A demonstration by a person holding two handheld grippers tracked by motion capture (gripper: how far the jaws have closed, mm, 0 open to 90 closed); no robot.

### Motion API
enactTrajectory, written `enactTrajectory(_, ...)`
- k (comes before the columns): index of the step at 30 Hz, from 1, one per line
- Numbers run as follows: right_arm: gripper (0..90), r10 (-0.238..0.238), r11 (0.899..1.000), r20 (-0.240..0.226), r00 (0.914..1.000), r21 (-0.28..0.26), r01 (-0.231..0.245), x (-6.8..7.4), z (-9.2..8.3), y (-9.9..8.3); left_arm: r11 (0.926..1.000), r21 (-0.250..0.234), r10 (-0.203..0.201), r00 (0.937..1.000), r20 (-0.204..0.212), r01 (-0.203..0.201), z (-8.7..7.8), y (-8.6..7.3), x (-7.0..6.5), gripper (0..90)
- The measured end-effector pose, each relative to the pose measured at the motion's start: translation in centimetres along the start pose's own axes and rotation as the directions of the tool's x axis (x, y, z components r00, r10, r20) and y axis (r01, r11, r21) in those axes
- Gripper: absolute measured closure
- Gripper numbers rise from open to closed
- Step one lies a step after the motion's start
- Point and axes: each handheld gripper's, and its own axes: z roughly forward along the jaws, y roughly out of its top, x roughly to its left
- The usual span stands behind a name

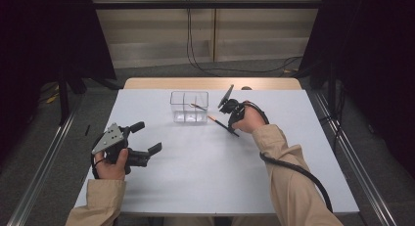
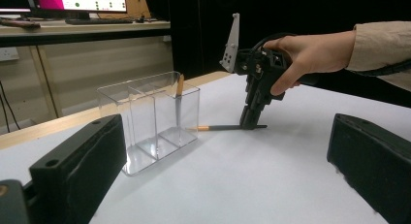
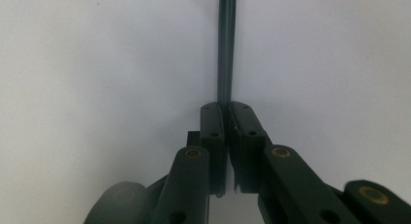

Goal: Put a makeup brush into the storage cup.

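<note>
Right hand-held gripper [image 2: 252, 123] pinching pencil [image 2: 228, 128] lying flat on table [image 2: 271, 175], beside clear organizer [image 2: 145, 117].

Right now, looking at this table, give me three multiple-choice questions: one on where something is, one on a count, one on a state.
1. Where does the pencil in the right tool lie?
A. flat on the table beside the clear holder
B. inside the clear holder
C. on the floor

2. How many pencils stand in the clear holder?
A. none
B. one
C. three

3. How do the left tool's jaws stand?
A. clamped on a pencil
B. shut on nothing
C. open, holding nothing

Answers:
1 A, the left gripper view shows it flat on the white table, pinched by the right tool.
2 B, a single pencil leans inside it.
3 C, the left tool has its jaws spread wide apart with only table between them.
</note>
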Motion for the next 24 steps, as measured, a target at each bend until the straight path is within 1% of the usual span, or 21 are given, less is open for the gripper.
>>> enactTrajectory(1,85.0,0.005,1.000,-0.005,1.0000,-0.009,-0.005,0.0,0.1,0.0,1.0000,-0.002,0.001,1.0000,-0.001,-0.001,0.0,0.0,0.0,0.5)
enactTrajectory(6,85.0,0.018,1.000,0.008,0.9998,0.002,-0.018,0.2,0.0,0.1,1.0000,-0.007,-0.001,1.0000,-0.005,0.001,-0.1,0.1,0.0,0.5)
enactTrajectory(9,85.1,0.028,1.000,0.009,0.9996,-0.002,-0.028,0.2,0.0,0.0,1.0000,-0.003,0.004,1.0000,-0.003,-0.004,-0.1,0.1,0.0,0.5)
enactTrajectory(12,85.1,0.031,1.000,0.006,0.9995,-0.005,-0.031,0.1,0.0,-0.1,0.9999,0.003,0.010,1.0000,0.002,-0.010,0.0,0.1,0.0,0.5)
enactTrajectory(14,85.1,0.045,0.999,0.001,0.9990,0.000,-0.045,0.1,-0.1,-0.3,1.0000,-0.002,0.007,1.0000,0.005,-0.007,0.0,0.1,-0.1,0.5)
enactTrajectory(16,85.1,0.044,0.999,0.011,0.9990,0.000,-0.044,-0.1,-0.2,-0.5,1.0000,-0.003,0.007,1.0000,0.005,-0.007,0.1,0.1,-0.1,0.5)
enactTrajectory(17,85.1,0.059,0.998,0.004,0.9982,-0.001,-0.059,-0.1,-0.2,-0.6,1.0000,-0.004,0.007,1.0000,0.006,-0.007,0.1,0.1,-0.1,0.5)
enactTrajectory(18,85.1,0.060,0.998,0.005,0.9982,-0.003,-0.060,-0.2,-0.3,-0.7,1.0000,-0.004,0.006,1.0000,0.005,-0.006,0.1,0.1,-0.1,0.5)
enactTrajectory(19,85.1,0.054,0.999,0.011,0.9985,-0.007,-0.053,-0.4,-0.3,-0.8,1.0000,-0.004,0.006,1.0000,0.006,-0.006,0.1,0.2,-0.1,0.5)
enactTrajectory(20,85.1,0.061,0.998,0.003,0.9981,-0.020,-0.061,-0.5,-0.4,-0.9,1.0000,-0.004,0.007,1.0000,0.006,-0.007,0.1,0.2,-0.1,0.5)
enactTrajectory(22,85.1,0.080,0.996,-0.001,0.9968,-0.023,-0.080,-0.5,-0.5,-1.0,1.0000,-0.004,0.008,0.9999,0.007,-0.008,0.1,0.2,-0.1,0.5)
enactTrajectory(24,85.1,0.087,0.995,-0.003,0.9962,-0.038,-0.087,-0.7,-0.6,-1.2,1.0000,-0.003,0.009,0.9999,0.006,-0.009,0.2,0.2,-0.1,0.5)
